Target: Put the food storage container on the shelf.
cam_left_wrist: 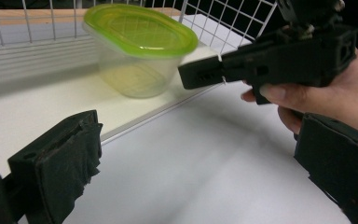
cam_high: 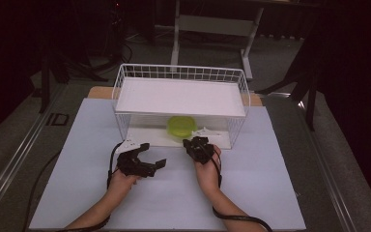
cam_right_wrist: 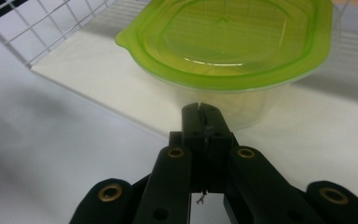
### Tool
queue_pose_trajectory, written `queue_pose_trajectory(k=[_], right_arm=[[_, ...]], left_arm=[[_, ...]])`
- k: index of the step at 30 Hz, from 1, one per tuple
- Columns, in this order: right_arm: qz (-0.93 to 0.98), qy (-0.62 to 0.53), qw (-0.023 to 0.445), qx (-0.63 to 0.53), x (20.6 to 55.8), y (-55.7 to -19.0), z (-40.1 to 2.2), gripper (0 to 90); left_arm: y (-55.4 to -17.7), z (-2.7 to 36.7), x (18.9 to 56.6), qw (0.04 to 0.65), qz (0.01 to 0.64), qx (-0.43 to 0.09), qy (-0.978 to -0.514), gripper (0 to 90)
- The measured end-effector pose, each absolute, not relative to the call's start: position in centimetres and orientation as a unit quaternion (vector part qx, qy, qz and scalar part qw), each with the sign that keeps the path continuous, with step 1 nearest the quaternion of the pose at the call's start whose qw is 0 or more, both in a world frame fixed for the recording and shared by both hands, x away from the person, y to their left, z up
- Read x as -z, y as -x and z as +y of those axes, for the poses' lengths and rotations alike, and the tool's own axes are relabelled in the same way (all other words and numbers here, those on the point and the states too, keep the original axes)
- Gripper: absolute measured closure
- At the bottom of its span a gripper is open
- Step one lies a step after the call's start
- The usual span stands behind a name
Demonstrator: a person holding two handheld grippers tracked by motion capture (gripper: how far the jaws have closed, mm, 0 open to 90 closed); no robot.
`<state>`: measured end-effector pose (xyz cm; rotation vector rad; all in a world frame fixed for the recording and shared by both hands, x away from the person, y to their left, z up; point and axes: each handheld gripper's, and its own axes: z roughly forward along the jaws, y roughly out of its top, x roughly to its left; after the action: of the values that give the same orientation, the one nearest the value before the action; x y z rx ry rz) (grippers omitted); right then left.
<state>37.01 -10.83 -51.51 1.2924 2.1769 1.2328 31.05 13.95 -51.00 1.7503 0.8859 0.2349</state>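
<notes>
Clenched empty, your right tongs [cam_right_wrist: 204, 116] point at the green-lidded container [cam_right_wrist: 233, 56] on the wire rack's [cam_high: 181, 72] lower shelf; your left tongs [cam_high: 150, 153] stand released beside the rack. Approach step: spread the right jaws next. Left gripper view reveals the container's side wall [cam_left_wrist: 135, 74].

This was a lab or test room rigged for recording, dim outside the lit bench. A white work mat [cam_high: 174, 193] covered the table, with cables [cam_high: 34, 193] trailing off at seven o'clock. On grey carpet at twelve o'clock stood a white desk frame [cam_high: 212, 24], and dark stand legs [cam_high: 53, 72] rose at ten o'clock.
</notes>
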Motion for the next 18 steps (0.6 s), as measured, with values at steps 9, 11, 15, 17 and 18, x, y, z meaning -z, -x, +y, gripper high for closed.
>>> queue_pose_trajectory(k=[9, 11, 15, 17, 18], right_arm=[[0.759, -0.462, 0.162, -0.428, 51.6, -38.4, -10.2, 89.6], [0.756, -0.467, 0.159, -0.429, 51.7, -38.7, -10.1, 89.6], [0.756, -0.47, 0.16, -0.428, 51.6, -39.2, -10.0, 89.2], [0.753, -0.473, 0.16, -0.429, 51.6, -39.4, -9.9, 88.8], [0.753, -0.472, 0.16, -0.43, 51.6, -39.5, -9.9, 88.8]], left_arm=[[-31.0, 13.9, 51.0, 0.549, 0.372, -0.097, -0.742, 1.4], [-31.0, 13.9, 51.0, 0.552, 0.37, -0.095, -0.741, 1.4], [-31.0, 13.8, 50.9, 0.553, 0.369, -0.099, -0.74, 1.4], [-31.0, 13.8, 50.9, 0.554, 0.367, -0.101, -0.74, 1.4], [-30.9, 13.8, 50.9, 0.555, 0.366, -0.101, -0.74, 1.4]])
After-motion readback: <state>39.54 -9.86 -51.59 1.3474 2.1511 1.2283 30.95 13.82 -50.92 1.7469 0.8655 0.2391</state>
